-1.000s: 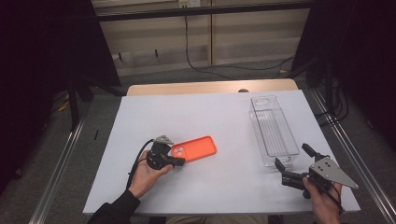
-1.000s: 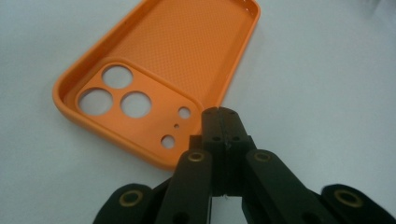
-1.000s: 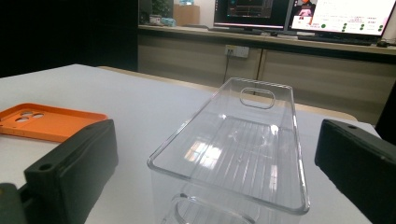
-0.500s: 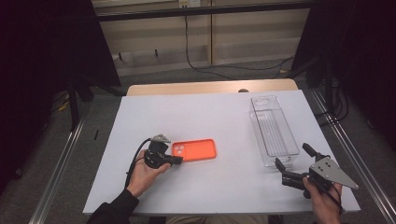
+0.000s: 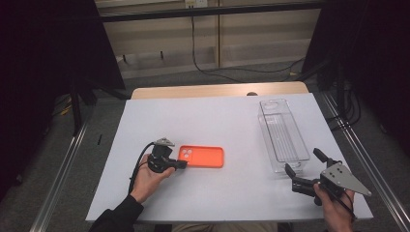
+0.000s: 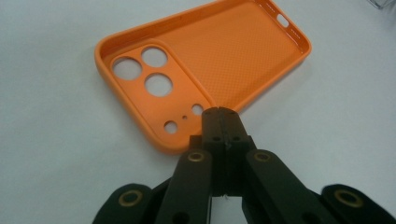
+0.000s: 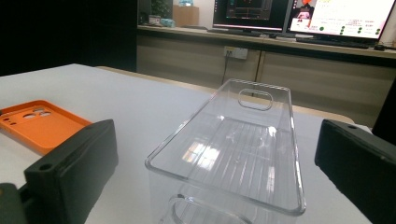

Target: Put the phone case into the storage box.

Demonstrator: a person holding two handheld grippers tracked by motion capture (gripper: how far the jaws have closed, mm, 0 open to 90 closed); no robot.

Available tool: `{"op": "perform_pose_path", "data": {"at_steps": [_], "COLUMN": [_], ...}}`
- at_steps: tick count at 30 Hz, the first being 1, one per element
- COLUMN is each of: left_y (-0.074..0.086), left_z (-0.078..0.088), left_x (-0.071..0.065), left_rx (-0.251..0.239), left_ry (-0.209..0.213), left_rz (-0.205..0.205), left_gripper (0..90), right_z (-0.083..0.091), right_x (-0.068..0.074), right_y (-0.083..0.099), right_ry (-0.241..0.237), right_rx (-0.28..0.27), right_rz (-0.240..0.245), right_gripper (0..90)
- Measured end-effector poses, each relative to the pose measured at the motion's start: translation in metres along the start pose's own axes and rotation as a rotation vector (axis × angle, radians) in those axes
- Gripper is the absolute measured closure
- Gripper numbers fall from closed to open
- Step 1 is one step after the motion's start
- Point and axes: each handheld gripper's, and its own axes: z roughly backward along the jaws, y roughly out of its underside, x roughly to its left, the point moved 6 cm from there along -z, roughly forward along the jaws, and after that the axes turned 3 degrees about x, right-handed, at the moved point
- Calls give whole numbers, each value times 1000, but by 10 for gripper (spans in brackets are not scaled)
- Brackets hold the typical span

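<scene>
An orange phone case [image 5: 203, 157] lies hollow side up on the white table [image 5: 217, 116], left of centre. My left gripper [image 5: 180, 164] is shut, its tips at the camera-hole end of the case. In the left gripper view the closed tips [image 6: 222, 114] sit over the near rim of the case [image 6: 233, 60]; I cannot tell whether the rim is pinched. A clear plastic box [image 5: 283, 135] stands empty at the right. My right gripper [image 5: 302, 160] is open just in front of its near end. In the right gripper view my right gripper [image 7: 217, 140] frames the box [image 7: 243, 140], with the case [image 7: 37, 123] at far left.
A wooden strip [image 5: 217, 91] runs along the table's far edge. Metal rails [image 5: 63, 174] flank both sides. Cables [image 5: 203, 58] lie on the floor beyond. The right gripper is close to the table's front right corner [image 5: 362, 212].
The orange case has turned from a tilt, right end farther away, to lying level with the table's front edge. The left gripper stays at its left end. The right gripper has not moved.
</scene>
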Motion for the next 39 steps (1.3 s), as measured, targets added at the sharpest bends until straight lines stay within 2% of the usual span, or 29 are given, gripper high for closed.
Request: {"op": "perform_pose_path", "data": {"at_steps": [7,15,33,39], "left_y": [-2,-5,-14,-18], "left_z": [0,-1,-5,-7], "left_x": [5,8,16,18], "left_rx": [-9,-13,-20,-26], "left_ry": [-10,-26,-62,-76], "left_rz": [20,2,17,8], "left_gripper": [900,900,900,900], "right_z": [0,0,0,0], "right_x": [0,0,0,0], "right_y": [0,0,0,0], "right_ry": [3,2,-1,1], "right_rx": [-1,-1,-4,-2], "right_rz": [0,1,-2,-1], "right_gripper": [0,0,0,0]}}
